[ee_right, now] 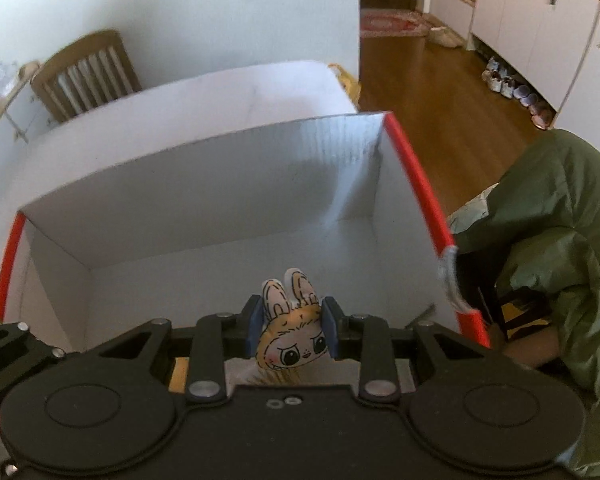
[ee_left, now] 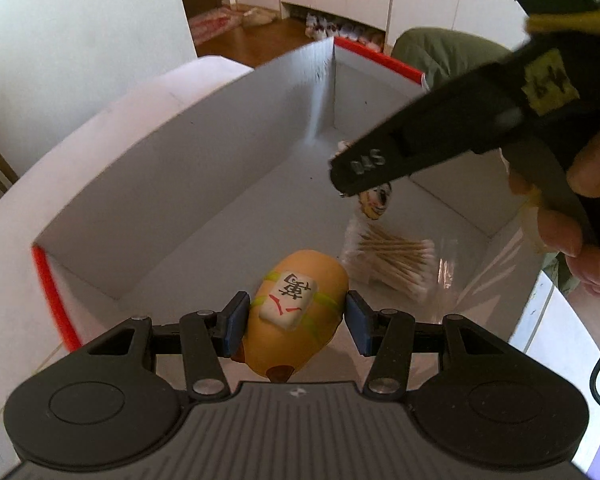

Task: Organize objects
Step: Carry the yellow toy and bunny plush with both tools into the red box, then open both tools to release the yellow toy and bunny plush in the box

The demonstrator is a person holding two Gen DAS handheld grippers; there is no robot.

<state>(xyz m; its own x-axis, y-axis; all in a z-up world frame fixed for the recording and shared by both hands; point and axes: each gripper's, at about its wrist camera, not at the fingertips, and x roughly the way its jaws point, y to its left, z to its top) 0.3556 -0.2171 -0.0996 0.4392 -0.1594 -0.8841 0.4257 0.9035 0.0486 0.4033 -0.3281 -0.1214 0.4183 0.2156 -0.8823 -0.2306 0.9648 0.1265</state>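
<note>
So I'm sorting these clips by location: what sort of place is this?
Most likely a home, in a dining or entry area. Shoes line the wooden floor under white cabinets, and a wooden chair stands behind the white table.

- Open cardboard box (ee_left: 204,184): white walls and floor, red strips along two top edges.
- Rounded orange-tan squeeze toy (ee_left: 300,312): white tile patch with a black character and red strokes, yellow-green bands across it, brown spot at the near end.
- Bundle of cotton swabs (ee_left: 396,260): tan sticks, white tips, in clear wrap.
- Flat rabbit-eared cartoon figure (ee_right: 296,332): yellow-tan hair, pink inner ears, white face, black eyes, pink cheeks.
- Gripper pads (ee_left: 236,320): blue on black bodies.
- Sleeve (ee_right: 560,240): olive green.
</note>
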